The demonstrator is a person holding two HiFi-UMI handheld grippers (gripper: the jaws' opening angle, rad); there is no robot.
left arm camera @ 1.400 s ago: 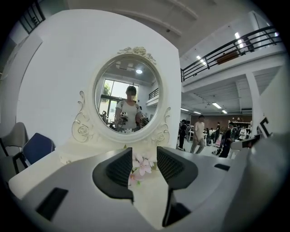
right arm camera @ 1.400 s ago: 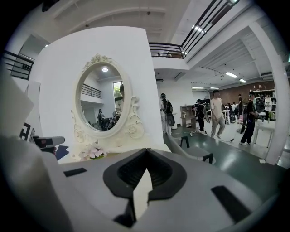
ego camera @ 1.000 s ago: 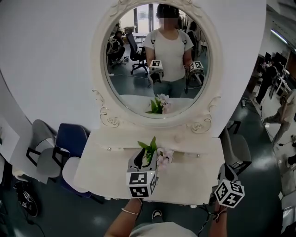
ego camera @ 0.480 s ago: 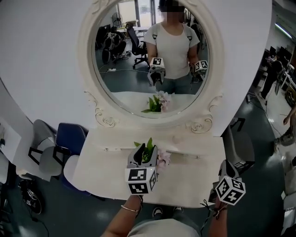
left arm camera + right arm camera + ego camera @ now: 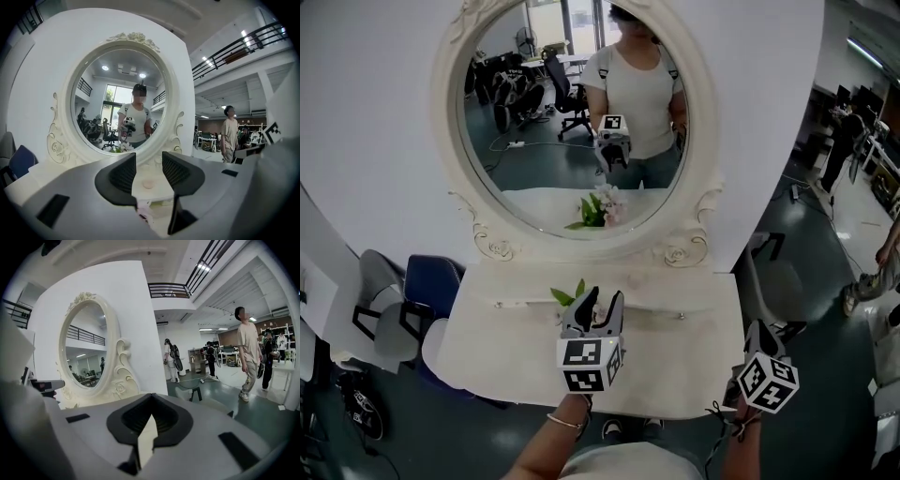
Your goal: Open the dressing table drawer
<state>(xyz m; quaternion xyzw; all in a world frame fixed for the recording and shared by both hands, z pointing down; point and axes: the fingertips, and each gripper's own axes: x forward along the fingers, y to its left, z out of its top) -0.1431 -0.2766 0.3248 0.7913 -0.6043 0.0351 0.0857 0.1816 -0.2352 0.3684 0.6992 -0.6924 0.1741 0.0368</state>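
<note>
hovering above dressing table (image 5: 680, 339), left hand-held gripper (image 5: 603, 303), jaws apart

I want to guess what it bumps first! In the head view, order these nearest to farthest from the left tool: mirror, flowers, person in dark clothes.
1. Flowers, just ahead of the left tool, on the table.
2. Mirror, upright behind the table.
3. Person in dark clothes, far right, across the room.
</note>
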